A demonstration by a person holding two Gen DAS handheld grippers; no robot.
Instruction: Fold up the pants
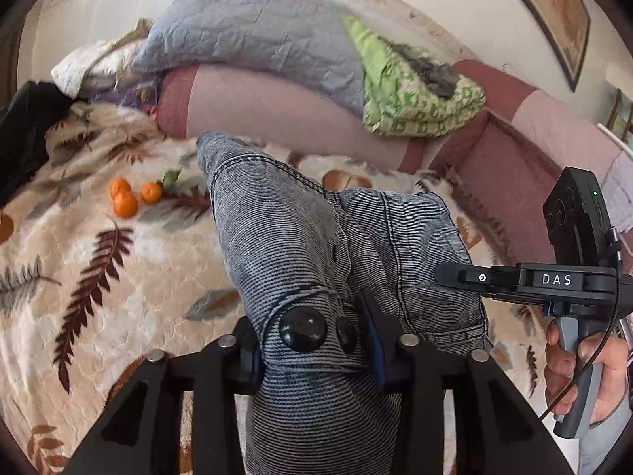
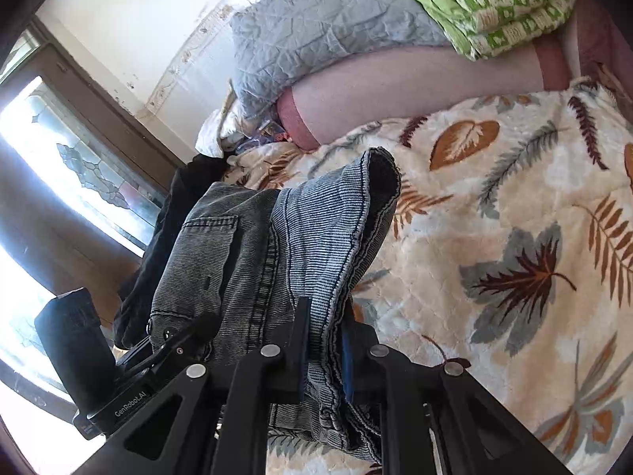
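Observation:
Grey-blue washed denim pants (image 1: 300, 229) hang lifted above the leaf-print bedspread (image 1: 118, 277). My left gripper (image 1: 312, 340) is shut on the bunched waistband, where two black buttons show between its fingers. In the right wrist view, my right gripper (image 2: 324, 340) is shut on a thin fold of the same pants (image 2: 308, 229), near a stitched edge. A back pocket and a leg opening show beyond it. The right gripper (image 1: 455, 277), held by a hand, shows at the right edge of the left wrist view. The left gripper (image 2: 190, 336) sits low on the left in the right wrist view.
Three tangerines (image 1: 126, 196) lie on the bedspread to the left. A pink bolster (image 1: 277, 103), a grey pillow (image 1: 253, 35) and a green patterned blanket (image 1: 411, 91) line the far side. A black garment (image 1: 23, 130) lies at the left edge. A glazed door (image 2: 59, 150) stands beyond.

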